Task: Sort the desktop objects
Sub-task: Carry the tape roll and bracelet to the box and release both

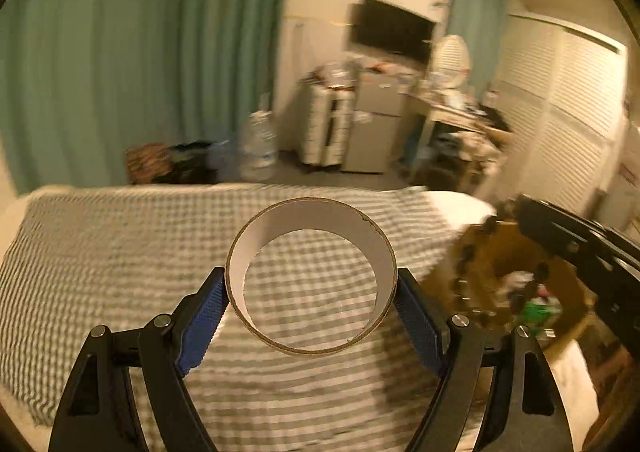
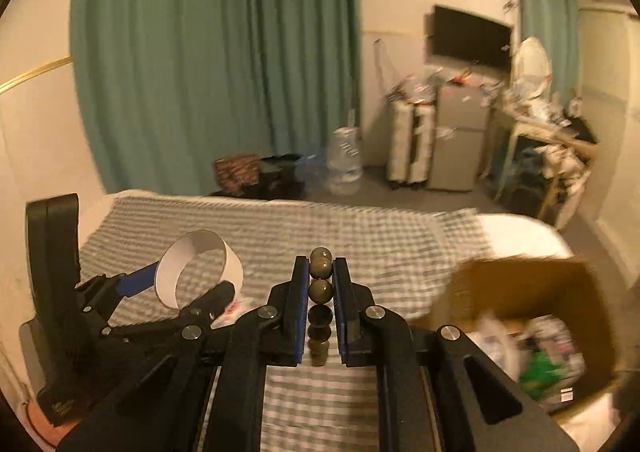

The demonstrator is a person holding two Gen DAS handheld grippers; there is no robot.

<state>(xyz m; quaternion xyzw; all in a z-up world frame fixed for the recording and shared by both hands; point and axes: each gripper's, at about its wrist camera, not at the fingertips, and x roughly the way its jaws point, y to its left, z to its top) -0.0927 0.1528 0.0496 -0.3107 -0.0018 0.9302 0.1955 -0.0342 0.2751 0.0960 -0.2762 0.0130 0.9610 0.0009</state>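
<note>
My left gripper (image 1: 312,286) is shut on a wide cardboard tape ring (image 1: 312,211), white inside, held in the air above a checked blanket (image 1: 120,244). The ring (image 2: 198,244) and left gripper (image 2: 188,284) also show at the left of the right wrist view. My right gripper (image 2: 321,272) is shut on a string of dark olive beads (image 2: 321,270), which hangs down between the blue pads. An open cardboard box (image 2: 520,284) holding mixed items sits to the right; it also shows in the left wrist view (image 1: 504,252).
The checked blanket (image 2: 320,228) covers a white bed. Behind are green curtains (image 2: 216,51), a water jug (image 2: 346,159), a small grey fridge (image 2: 460,139), a wall TV (image 2: 468,35) and a cluttered desk (image 2: 552,139). The right gripper's body (image 1: 580,252) is at the right of the left view.
</note>
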